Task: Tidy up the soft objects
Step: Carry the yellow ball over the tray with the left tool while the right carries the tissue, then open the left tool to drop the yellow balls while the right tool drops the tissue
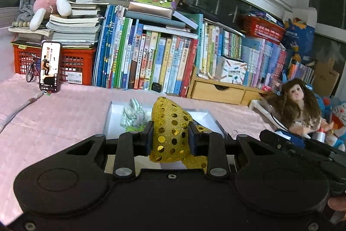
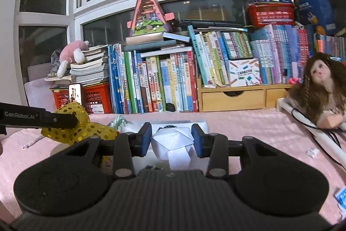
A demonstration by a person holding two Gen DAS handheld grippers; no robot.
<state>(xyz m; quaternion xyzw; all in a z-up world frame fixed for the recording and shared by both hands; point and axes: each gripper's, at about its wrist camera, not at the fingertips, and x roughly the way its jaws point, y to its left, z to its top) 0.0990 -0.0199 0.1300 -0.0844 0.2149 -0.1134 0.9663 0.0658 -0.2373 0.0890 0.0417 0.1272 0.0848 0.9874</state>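
We see left claw (image 1: pixel 169 136) clamped on gold sequin cloth (image 1: pixel 170 129), lifted over white box (image 1: pixel 114 120) on pink table (image 1: pixel 64 114); striped cloth (image 1: pixel 133 115) inside box; right claw (image 2: pixel 170 136) spread open, empty, straddling white folded fabric (image 2: pixel 173 140).

The box (image 1: pixel 112 120) lies on the table (image 1: pixel 64 114), before the row of books (image 1: pixel 151 62). In the box sits a cloth (image 1: pixel 133 116); right of the cloth, over the box, hangs the bow (image 1: pixel 170 129). Left of the box and behind it, a phone (image 1: pixel 50 66) leans on a crate (image 1: pixel 75 66). Right of the box sits a doll (image 1: pixel 296 105).
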